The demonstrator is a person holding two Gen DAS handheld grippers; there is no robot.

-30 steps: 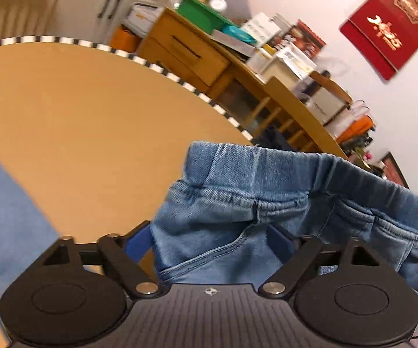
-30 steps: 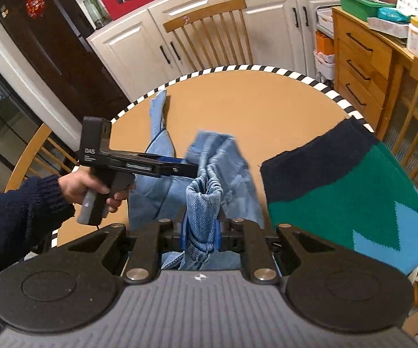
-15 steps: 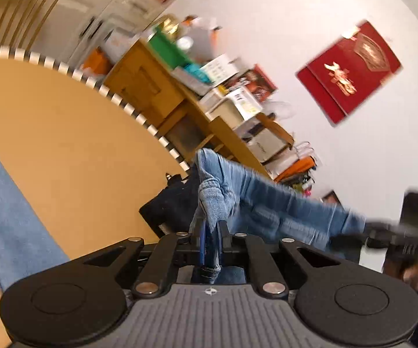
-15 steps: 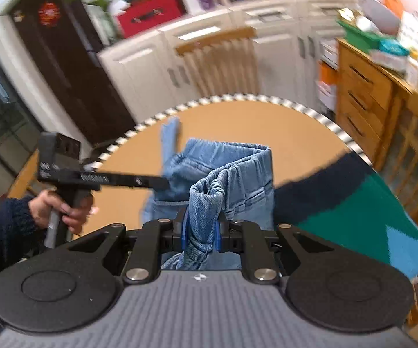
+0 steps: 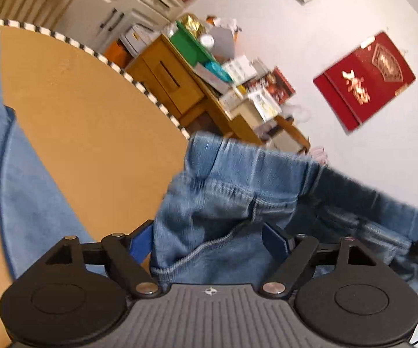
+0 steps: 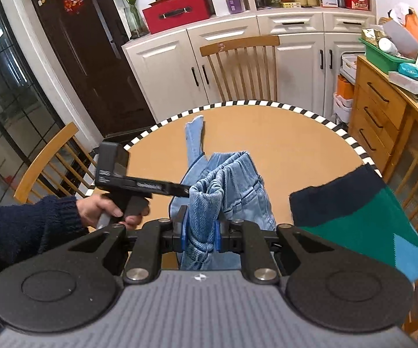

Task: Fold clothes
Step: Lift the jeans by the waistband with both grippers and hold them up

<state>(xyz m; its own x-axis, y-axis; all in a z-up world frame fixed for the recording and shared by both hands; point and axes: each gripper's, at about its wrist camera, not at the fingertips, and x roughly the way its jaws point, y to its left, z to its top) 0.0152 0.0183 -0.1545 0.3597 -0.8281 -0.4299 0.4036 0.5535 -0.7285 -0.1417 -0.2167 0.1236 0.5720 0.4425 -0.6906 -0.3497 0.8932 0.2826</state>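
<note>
Across the lower centre of the right wrist view, the right gripper has its fingers drawn narrow and clamped on a bunched section of the jeans, apparently the gathered waistband. From there the garment hangs, one leg trailing away over the round worktop toward the upper centre of the frame.

At centre left of that view, the left gripper, held by a hand in a dark knitted sleeve, reaches the denim from the side. In its own view the left gripper shows its blue pads standing wide and opening; denim lies between them, but they do not press on it.

A dark blue and green knitted garment lies at the right of the frame, over the worktop edge and apart from the jeans.

Assessment of handling: the denim appears soft yet fairly heavy. It drapes and sags under its own weight and will not hold a shape unsupported. The elastic waistband bunches into a thick roll, which gives a secure purchase. Thinner leg fabric looks more likely to slip or pull free.

Recommended hold: waistband ends or side seams, one in each gripper, so the cloth can be spread flat before any fold is made.
</note>
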